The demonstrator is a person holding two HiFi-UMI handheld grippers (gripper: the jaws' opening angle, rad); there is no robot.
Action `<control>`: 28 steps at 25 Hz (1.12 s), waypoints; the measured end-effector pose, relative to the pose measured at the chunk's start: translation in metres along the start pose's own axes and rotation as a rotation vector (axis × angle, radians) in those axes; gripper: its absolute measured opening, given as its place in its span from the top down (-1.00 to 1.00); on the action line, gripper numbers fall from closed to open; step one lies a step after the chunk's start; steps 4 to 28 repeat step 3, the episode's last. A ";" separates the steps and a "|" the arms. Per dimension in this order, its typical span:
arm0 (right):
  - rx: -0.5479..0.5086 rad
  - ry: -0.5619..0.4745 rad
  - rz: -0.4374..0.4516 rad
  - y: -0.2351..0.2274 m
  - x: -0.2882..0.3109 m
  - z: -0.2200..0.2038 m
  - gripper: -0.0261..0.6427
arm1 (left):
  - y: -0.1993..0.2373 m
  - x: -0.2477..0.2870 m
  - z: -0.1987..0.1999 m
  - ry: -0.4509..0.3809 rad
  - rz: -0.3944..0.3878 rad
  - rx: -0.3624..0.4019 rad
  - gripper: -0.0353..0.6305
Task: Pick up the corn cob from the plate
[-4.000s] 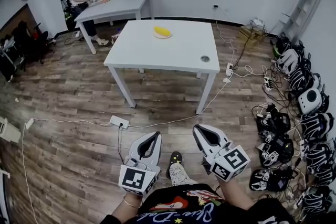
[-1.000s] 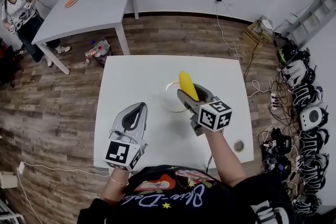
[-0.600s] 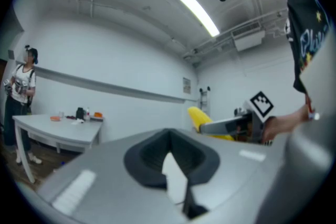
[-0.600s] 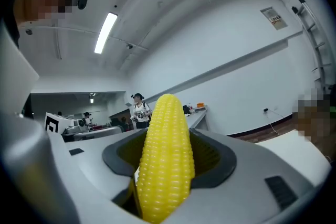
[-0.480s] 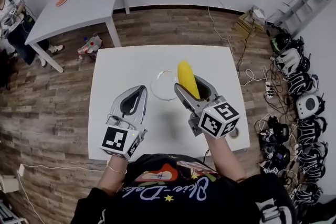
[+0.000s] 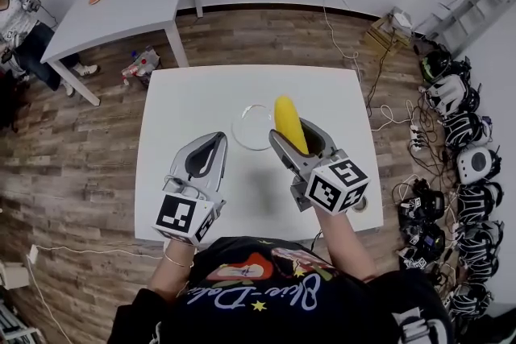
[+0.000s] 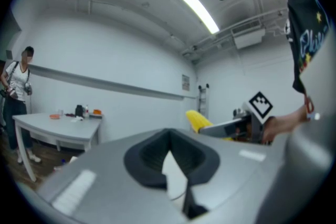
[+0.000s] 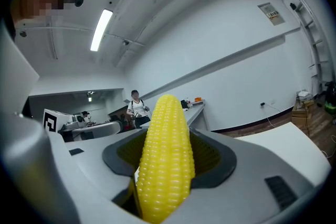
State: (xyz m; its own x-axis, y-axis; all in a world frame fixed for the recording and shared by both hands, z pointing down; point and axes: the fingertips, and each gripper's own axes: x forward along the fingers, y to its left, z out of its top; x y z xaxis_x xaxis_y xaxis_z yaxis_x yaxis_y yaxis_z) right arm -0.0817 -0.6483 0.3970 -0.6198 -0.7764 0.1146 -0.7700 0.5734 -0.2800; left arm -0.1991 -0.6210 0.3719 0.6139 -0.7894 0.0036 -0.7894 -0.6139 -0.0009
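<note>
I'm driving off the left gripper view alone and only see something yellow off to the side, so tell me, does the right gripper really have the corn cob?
Observer: Yes. The right gripper has its fingers closed on the corn cob, with the cob's tip sticking out past them.
Operator: Anything left on the plate?
Observer: No. The head view shows the clear plate bare on the white table.

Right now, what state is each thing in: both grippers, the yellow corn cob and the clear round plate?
Right gripper: shut on the yellow corn cob.
Corn cob: gripped at its lower end, tip up, in the air.
Clear round glass plate: empty, flat on the white table.
Left gripper: shut, empty.
</note>
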 end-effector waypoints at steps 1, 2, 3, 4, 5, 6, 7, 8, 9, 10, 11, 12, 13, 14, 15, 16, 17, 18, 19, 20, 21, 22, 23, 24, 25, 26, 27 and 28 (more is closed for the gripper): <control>-0.008 -0.001 0.001 -0.001 0.000 0.002 0.16 | 0.000 0.001 0.001 -0.003 -0.001 0.004 0.90; -0.016 -0.005 0.001 -0.003 0.000 0.004 0.16 | -0.001 0.003 0.003 -0.007 -0.002 0.010 0.90; -0.023 -0.009 0.002 -0.004 0.001 0.006 0.16 | -0.001 0.005 0.006 -0.012 -0.003 0.017 0.90; -0.023 -0.009 0.002 -0.004 0.001 0.006 0.16 | -0.001 0.005 0.006 -0.012 -0.003 0.017 0.90; -0.023 -0.009 0.002 -0.004 0.001 0.006 0.16 | -0.001 0.005 0.006 -0.012 -0.003 0.017 0.90; -0.023 -0.009 0.002 -0.004 0.001 0.006 0.16 | -0.001 0.005 0.006 -0.012 -0.003 0.017 0.90; -0.023 -0.009 0.002 -0.004 0.001 0.006 0.16 | -0.001 0.005 0.006 -0.012 -0.003 0.017 0.90; -0.023 -0.009 0.002 -0.004 0.001 0.006 0.16 | -0.001 0.005 0.006 -0.012 -0.003 0.017 0.90; -0.023 -0.009 0.002 -0.004 0.001 0.006 0.16 | -0.001 0.005 0.006 -0.012 -0.003 0.017 0.90; -0.023 -0.009 0.002 -0.004 0.001 0.006 0.16 | -0.001 0.005 0.006 -0.012 -0.003 0.017 0.90; -0.023 -0.009 0.002 -0.004 0.001 0.006 0.16 | -0.001 0.005 0.006 -0.012 -0.003 0.017 0.90; -0.023 -0.009 0.002 -0.004 0.001 0.006 0.16 | -0.001 0.005 0.006 -0.012 -0.003 0.017 0.90; -0.023 -0.009 0.002 -0.004 0.001 0.006 0.16 | -0.001 0.005 0.006 -0.012 -0.003 0.017 0.90; -0.023 -0.009 0.002 -0.004 0.001 0.006 0.16 | -0.001 0.005 0.006 -0.012 -0.003 0.017 0.90; -0.023 -0.009 0.002 -0.004 0.001 0.006 0.16 | -0.001 0.005 0.006 -0.012 -0.003 0.017 0.90; -0.023 -0.009 0.002 -0.004 0.001 0.006 0.16 | -0.001 0.005 0.006 -0.012 -0.003 0.017 0.90; -0.023 -0.009 0.002 -0.004 0.001 0.006 0.16 | -0.001 0.005 0.006 -0.012 -0.003 0.017 0.90; -0.023 -0.009 0.002 -0.004 0.001 0.006 0.16 | -0.001 0.005 0.006 -0.012 -0.003 0.017 0.90; -0.023 -0.009 0.002 -0.004 0.001 0.006 0.16 | -0.001 0.005 0.006 -0.012 -0.003 0.017 0.90; -0.023 -0.009 0.002 -0.004 0.001 0.006 0.16 | -0.001 0.005 0.006 -0.012 -0.003 0.017 0.90; -0.023 -0.009 0.002 -0.004 0.001 0.006 0.16 | -0.001 0.005 0.006 -0.012 -0.003 0.017 0.90; -0.023 -0.009 0.002 -0.004 0.001 0.006 0.16 | -0.001 0.005 0.006 -0.012 -0.003 0.017 0.90; -0.023 -0.009 0.002 -0.004 0.001 0.006 0.16 | -0.001 0.005 0.006 -0.012 -0.003 0.017 0.90; -0.023 -0.009 0.002 -0.004 0.001 0.006 0.16 | -0.001 0.005 0.006 -0.012 -0.003 0.017 0.90; -0.023 -0.009 0.002 -0.004 0.001 0.006 0.16 | -0.001 0.005 0.006 -0.012 -0.003 0.017 0.90; -0.023 -0.009 0.002 -0.004 0.001 0.006 0.16 | -0.001 0.005 0.006 -0.012 -0.003 0.017 0.90; -0.023 -0.009 0.002 -0.004 0.001 0.006 0.16 | -0.001 0.005 0.006 -0.012 -0.003 0.017 0.90; -0.023 -0.009 0.002 -0.004 0.001 0.006 0.16 | -0.001 0.005 0.006 -0.012 -0.003 0.017 0.90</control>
